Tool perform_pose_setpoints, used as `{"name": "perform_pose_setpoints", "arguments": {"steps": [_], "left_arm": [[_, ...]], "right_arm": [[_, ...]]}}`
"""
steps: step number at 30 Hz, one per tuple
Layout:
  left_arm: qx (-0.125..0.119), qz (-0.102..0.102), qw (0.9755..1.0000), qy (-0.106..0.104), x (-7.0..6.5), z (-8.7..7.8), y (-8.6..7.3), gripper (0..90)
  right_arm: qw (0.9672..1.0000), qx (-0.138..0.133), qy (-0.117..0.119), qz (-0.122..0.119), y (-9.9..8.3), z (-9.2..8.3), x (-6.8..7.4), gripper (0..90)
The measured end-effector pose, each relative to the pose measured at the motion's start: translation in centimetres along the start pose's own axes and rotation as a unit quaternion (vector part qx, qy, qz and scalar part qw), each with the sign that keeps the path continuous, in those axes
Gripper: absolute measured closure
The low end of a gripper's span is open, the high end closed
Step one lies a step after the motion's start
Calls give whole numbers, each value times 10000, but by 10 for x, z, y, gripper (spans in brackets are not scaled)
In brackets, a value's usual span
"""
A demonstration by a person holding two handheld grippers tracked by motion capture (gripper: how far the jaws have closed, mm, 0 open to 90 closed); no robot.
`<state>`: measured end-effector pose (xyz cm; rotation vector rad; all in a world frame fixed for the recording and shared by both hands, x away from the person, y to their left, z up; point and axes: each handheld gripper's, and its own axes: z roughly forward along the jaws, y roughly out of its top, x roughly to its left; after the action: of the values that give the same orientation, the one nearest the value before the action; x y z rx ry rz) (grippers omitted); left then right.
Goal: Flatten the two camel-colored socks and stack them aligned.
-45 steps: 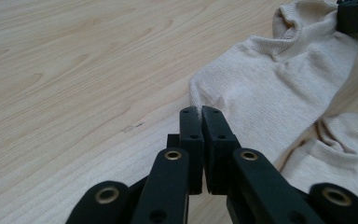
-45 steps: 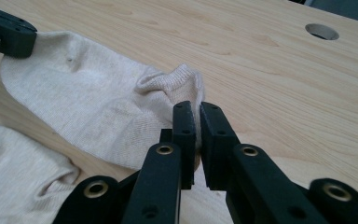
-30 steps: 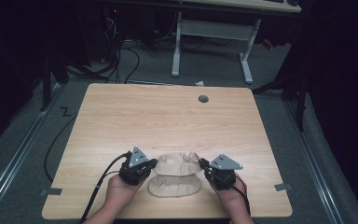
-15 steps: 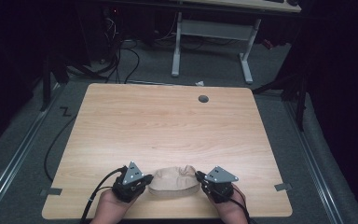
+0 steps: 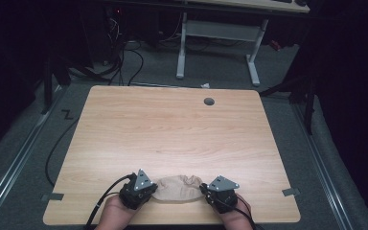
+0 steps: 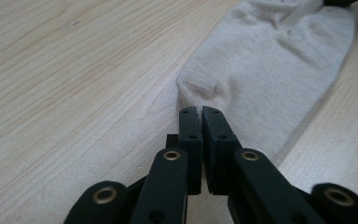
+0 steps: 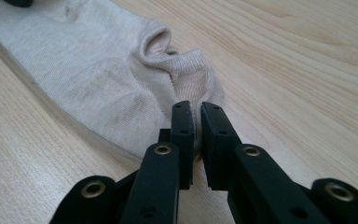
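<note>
Beige sock between left gripper and right gripper

A: Describe the work surface.
B: Light wood table, with a round grommet hole at the far edge.
A: And its surroundings?
B: Grey carpet, floor cables, white desk frame, dark room.

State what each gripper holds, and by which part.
Left gripper pinches the beige sock at its toe end; right gripper pinches its cuff end.

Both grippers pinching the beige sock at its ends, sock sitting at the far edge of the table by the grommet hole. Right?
Not quite. The sock lies at the near edge of the table, as the high view shows; left gripper and right gripper do pinch its ends.
</note>
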<state>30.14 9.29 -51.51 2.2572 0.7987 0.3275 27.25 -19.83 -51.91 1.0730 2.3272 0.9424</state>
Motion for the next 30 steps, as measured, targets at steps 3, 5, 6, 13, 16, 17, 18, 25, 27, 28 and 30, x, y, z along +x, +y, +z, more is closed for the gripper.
{"name": "perform_pose_setpoints", "arguments": {"steps": [3,5,6,13,16,17,18,25,27,28,30], "left_arm": [[46,12,10000,56,2,4,0,861],[50,7,10000,62,4,6,0,855],[46,8,10000,70,4,6,1,846],[-207,-180,9996,94,10,-2,2,660],[-409,-226,9988,150,12,-8,3,577],[-477,-243,9984,164,13,-9,3,567],[-557,-273,9980,154,14,-11,4,558],[-873,-429,9947,331,32,-20,7,494],[-942,-492,9934,437,42,-21,6,487],[-948,-499,9928,529,47,-21,6,484],[-944,-527,9919,660,56,-20,6,481]], "right_arm": [[10000,46,26,54,-1,2,-1,828],[10000,38,33,55,-1,2,-1,823],[10000,35,38,63,0,2,-1,814],[9996,-190,8,187,2,-3,-2,707],[9994,-283,-43,204,2,-5,-4,684],[9992,-320,-58,226,3,-7,-5,679],[9991,-358,-56,242,3,-8,-6,673],[9968,-614,-287,417,4,-17,-22,648],[9962,-652,-332,469,4,-19,-27,655],[9955,-692,-390,518,2,-21,-33,668],[9947,-703,-465,581,0,-23,-39,676]]}}
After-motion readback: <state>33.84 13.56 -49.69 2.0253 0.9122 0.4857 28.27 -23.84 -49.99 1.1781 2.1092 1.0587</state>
